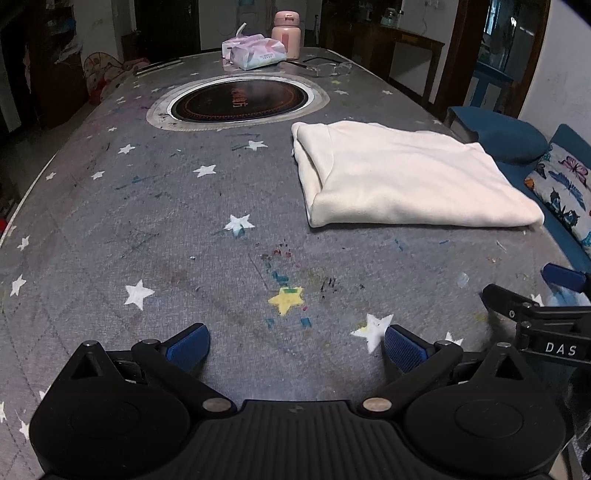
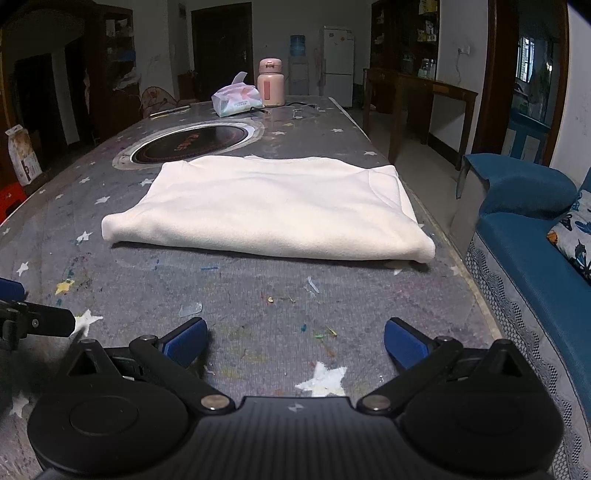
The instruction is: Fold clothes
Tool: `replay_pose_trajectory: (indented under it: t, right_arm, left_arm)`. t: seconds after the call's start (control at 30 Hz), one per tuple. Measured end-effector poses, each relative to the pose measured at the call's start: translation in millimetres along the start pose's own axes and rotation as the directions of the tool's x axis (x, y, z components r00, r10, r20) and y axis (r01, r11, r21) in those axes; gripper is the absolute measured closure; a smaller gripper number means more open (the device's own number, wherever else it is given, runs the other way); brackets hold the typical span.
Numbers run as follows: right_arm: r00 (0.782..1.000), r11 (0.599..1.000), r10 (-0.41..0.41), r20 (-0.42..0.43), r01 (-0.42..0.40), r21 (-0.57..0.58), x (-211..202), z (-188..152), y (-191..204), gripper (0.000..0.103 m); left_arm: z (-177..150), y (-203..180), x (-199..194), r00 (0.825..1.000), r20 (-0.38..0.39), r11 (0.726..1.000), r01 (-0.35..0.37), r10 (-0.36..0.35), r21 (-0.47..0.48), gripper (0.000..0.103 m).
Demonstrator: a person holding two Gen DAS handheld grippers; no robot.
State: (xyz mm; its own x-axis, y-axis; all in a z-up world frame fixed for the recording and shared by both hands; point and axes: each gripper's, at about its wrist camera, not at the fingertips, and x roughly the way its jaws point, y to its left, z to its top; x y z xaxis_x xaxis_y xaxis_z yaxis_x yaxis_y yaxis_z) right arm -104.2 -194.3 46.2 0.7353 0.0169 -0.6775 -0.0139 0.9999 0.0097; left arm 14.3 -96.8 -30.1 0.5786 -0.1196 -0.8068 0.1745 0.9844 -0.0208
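At the far left of the right wrist view, a printed paper bag (image 2: 23,155) stands on the floor beside the grey, star-patterned surface (image 1: 110,229). The left gripper (image 1: 297,349) hovers low over this surface with its blue-padded fingers spread wide and nothing between them. Farther back, a round dark inset plate (image 1: 240,101) sits sunk into the surface. Beyond it lies a soft plastic tissue pack (image 1: 255,51), a white tissue sticking up from its top, and just right of it stands a pink lidded bottle (image 1: 286,35), closed, contents hidden. A pair of clear-rimmed glasses (image 1: 328,68) lies to the right of those. The cream-white folded garment (image 2: 269,210) rests flat near the surface's right edge, ahead of the right gripper (image 2: 295,341), whose fingers are likewise spread and empty, well short of the cloth. Right of the surface stands a blue sofa (image 2: 532,229) carrying a butterfly-print cushion (image 2: 576,236).
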Motion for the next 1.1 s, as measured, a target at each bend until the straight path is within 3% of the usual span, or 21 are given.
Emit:
replay_pose_trajectory:
  t: [0.5,1.1]
  right_arm:
    - [1.000,1.000,0.013,-0.013,-0.013,-0.009,0,3,-1,0.000]
    - [0.999,0.999,0.031,0.021,-0.032,0.013,-28,10,-8,0.000]
  left_arm:
    - [-1,-6,3,1.000,-0.014,0.999,-0.027,0.028,0.034,0.000]
    - [6,-20,-12,1.000,-0.019,0.999,0.025,-0.024,0.045,0.000]
